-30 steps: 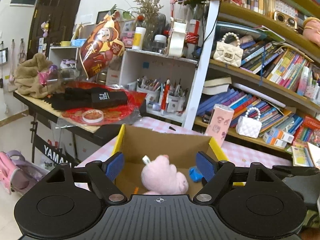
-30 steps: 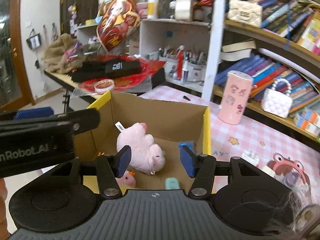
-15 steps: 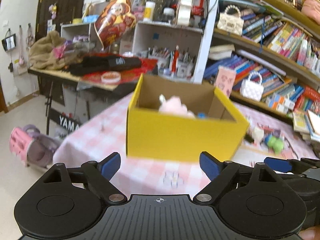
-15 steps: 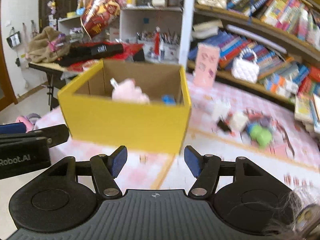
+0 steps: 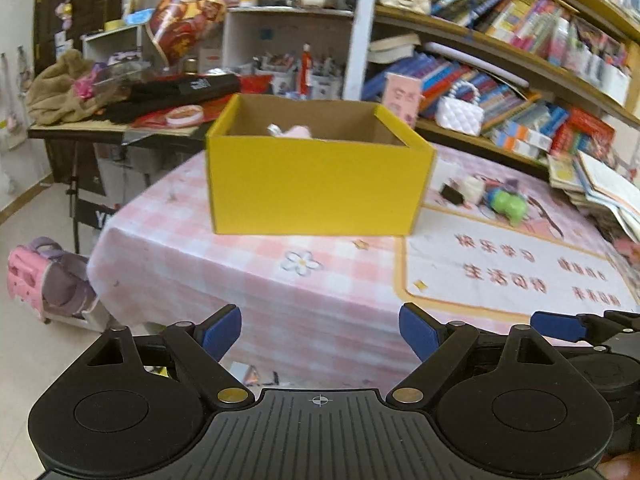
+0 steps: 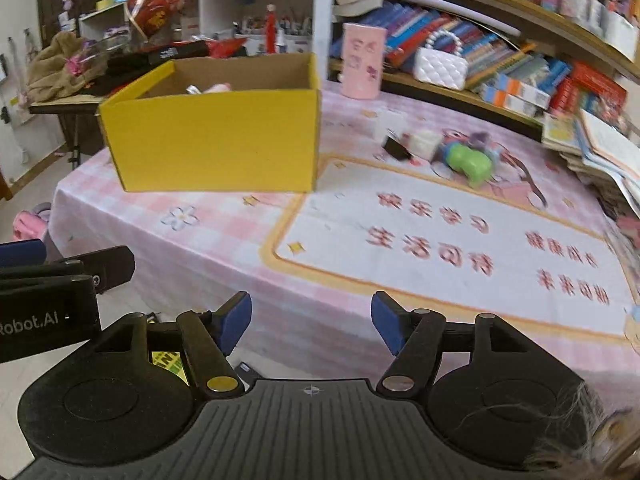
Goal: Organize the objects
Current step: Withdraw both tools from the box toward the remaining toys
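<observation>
A yellow cardboard box (image 5: 316,190) (image 6: 216,140) stands on the pink checked tablecloth (image 5: 240,256) (image 6: 224,248), with a pink plush toy (image 5: 296,132) (image 6: 218,87) showing over its rim. To its right lie a green toy (image 5: 508,202) (image 6: 472,162), a white block (image 6: 424,142) and a small black item (image 6: 394,148). My left gripper (image 5: 320,334) hangs open and empty at the table's near edge. My right gripper (image 6: 311,322) is beside it, jaws opening, nothing between them. Its finger (image 5: 558,326) shows at the left view's right side.
A pink cylinder (image 6: 362,60) and a white quilted handbag (image 6: 440,68) stand behind the box by packed bookshelves (image 5: 520,60). A cluttered side table (image 5: 120,120) is at the left. A pink backpack (image 5: 44,280) lies on the floor. Stacked books (image 6: 600,152) sit at the right.
Both grippers have pulled back from over the box to the table's near edge. The box interior is now seen from the side. The right jaws have widened.
</observation>
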Demonstrator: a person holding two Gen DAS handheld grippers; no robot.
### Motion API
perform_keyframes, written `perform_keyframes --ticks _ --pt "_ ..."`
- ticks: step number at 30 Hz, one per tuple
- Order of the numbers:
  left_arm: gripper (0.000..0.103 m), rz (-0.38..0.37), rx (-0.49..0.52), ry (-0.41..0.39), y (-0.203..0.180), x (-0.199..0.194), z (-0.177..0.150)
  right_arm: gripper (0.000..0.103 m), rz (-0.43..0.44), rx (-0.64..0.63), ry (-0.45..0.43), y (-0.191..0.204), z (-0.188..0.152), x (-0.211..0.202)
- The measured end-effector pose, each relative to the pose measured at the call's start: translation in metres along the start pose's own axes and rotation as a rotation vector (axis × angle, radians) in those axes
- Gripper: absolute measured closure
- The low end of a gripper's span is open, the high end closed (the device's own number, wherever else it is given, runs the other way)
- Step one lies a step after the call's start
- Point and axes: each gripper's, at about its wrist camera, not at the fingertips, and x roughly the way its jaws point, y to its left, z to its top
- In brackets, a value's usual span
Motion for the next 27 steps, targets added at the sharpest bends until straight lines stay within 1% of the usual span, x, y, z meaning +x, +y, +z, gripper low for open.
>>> perform_keyframes --ticks 7,11,15,21,27 --pt "0.014 -0.032 0.062 0.010 -0.024 -0.001 -0.002 0.038 -0.042 0.079 0.017 -0.025 -0.012 -0.008" --pt "0.014 -0.053 0.103 0.019 -0.041 0.005 0.001 0.038 -0.068 0.123 0.013 -0.044 -0.014 -0.008" --pt "0.014 -0.086 0.138 0.029 -0.064 0.016 0.007 0.037 -0.103 0.146 0.024 -0.065 -0.015 -0.005" --pt "0.014 -0.146 0.192 0.040 -0.106 0.036 0.017 0.037 -0.158 0.216 0.041 -0.110 -0.012 0.002" --pt "0.014 -0.189 0.219 0.070 -0.140 0.062 0.026 0.037 -0.207 0.251 0.059 -0.146 -0.006 0.012"
